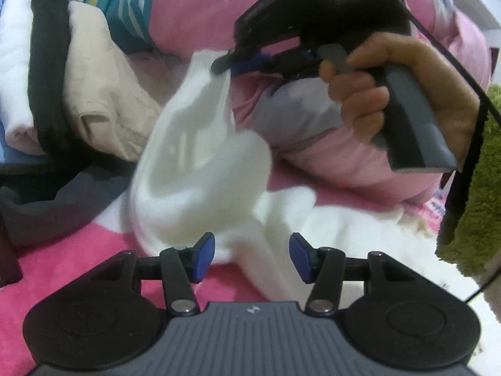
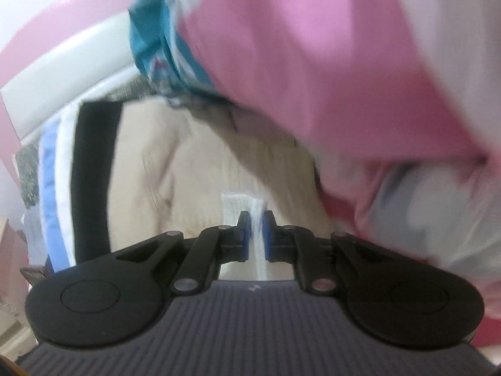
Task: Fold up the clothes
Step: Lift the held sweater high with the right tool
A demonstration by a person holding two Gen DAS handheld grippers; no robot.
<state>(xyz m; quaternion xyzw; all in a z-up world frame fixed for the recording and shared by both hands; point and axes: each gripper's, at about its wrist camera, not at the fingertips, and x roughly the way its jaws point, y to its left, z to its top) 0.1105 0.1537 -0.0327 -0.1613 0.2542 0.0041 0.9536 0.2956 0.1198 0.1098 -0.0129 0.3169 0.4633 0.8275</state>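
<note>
The right gripper [image 2: 257, 230] is pinching a strip of the white garment [image 1: 200, 163] between its blue fingers [image 2: 245, 228], which are sitting narrow with only the thin cloth between them. In the left wrist view a hand [image 1: 404, 94] is gripping that tool's grey handle, and the white garment is hanging from its tip in a blurred, billowing fold — its lower part is trailing onto the pink bedcover [image 1: 69, 260] just ahead of the left gripper [image 1: 252, 258]. The left gripper's fingers [image 1: 205, 258] are standing wide apart and holding nothing, with the white cloth lying between and beyond them. Behind the garment a folded beige piece [image 1: 103, 94] is lying against a black one [image 1: 47, 62], with white fabric further left and a teal striped piece [image 1: 125, 9] above. A pink garment [image 1: 200, 9] is filling the background, and a green fuzzy cloth [image 1: 479, 203] is hanging at the right edge. A dark grey garment [image 1: 62, 203] is lying at the left on the bedcover.
</note>
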